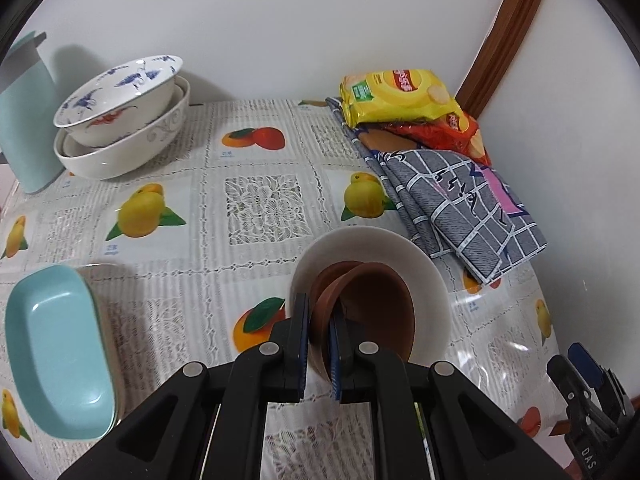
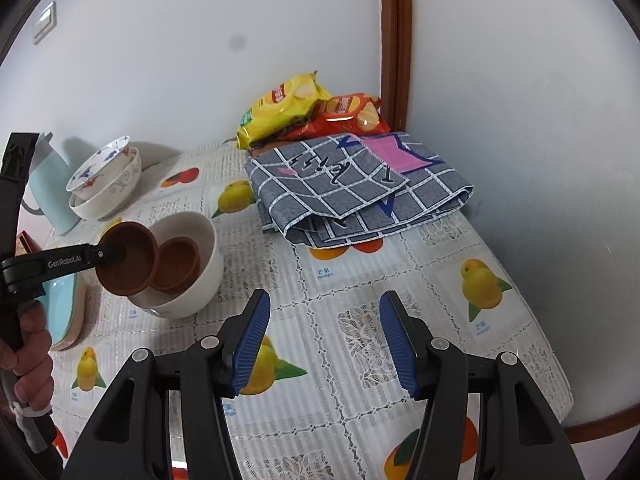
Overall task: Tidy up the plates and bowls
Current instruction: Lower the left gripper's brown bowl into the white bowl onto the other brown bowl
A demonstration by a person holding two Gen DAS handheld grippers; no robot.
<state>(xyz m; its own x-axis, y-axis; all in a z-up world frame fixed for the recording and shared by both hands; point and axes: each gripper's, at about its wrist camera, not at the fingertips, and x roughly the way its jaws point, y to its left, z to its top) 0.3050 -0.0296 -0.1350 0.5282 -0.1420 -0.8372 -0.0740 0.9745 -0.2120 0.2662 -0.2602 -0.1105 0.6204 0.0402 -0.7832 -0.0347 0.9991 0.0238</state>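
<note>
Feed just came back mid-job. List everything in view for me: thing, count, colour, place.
brown saucers: two; one held tilted over the white bowl, one lying inside it
white bowl: one, near table middle
stacked bowls: at least two, white, top one with blue and red pattern, far left by the wall
oval dish: one, light blue, near left edge, on something pale
jug: one, pale blue, far left
snack bags: two, yellow over red, far right corner
cloth: one, grey checked, folded, right side
tablecloth: one, white with fruit prints
left gripper: shut on the tilted saucer's rim
right gripper: open, empty
hand: one, on the left gripper's handle
</note>
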